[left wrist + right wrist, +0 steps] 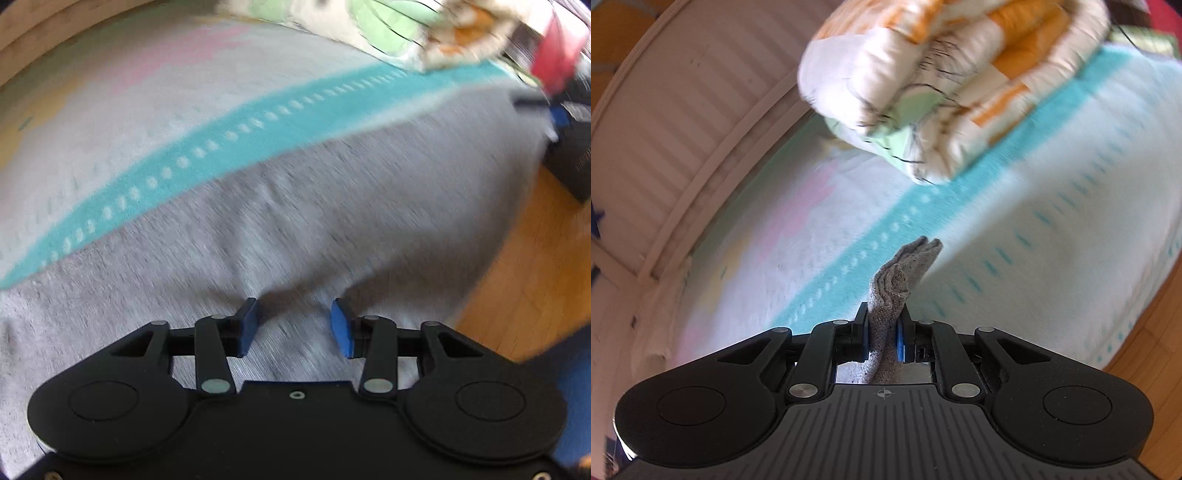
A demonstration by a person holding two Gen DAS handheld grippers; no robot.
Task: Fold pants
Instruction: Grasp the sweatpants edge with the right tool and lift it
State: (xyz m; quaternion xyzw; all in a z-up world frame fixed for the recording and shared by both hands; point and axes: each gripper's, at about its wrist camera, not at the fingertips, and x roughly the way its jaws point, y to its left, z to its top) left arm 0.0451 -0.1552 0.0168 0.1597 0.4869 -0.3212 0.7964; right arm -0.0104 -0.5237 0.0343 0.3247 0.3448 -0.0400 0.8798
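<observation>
Grey pants (314, 221) lie spread over the bed sheet (129, 122) in the left wrist view. Just above the grey cloth hovers my left gripper (293, 326), open, its blue pads (247, 325) apart with nothing pinched between them. In the right wrist view my right gripper (882, 332) is shut on a bunched corner of the grey pants (897, 280), which sticks up past the fingertips, lifted above the sheet (1034, 240). The picture is blurred by motion.
A rolled quilt (953, 81) in white, orange and green lies at the bed's far end, also the quilt (388, 33). A white slatted headboard (683, 110) stands at left. Wooden floor (535, 258) runs along the bed's right edge. A dark box (572, 158) sits beside it.
</observation>
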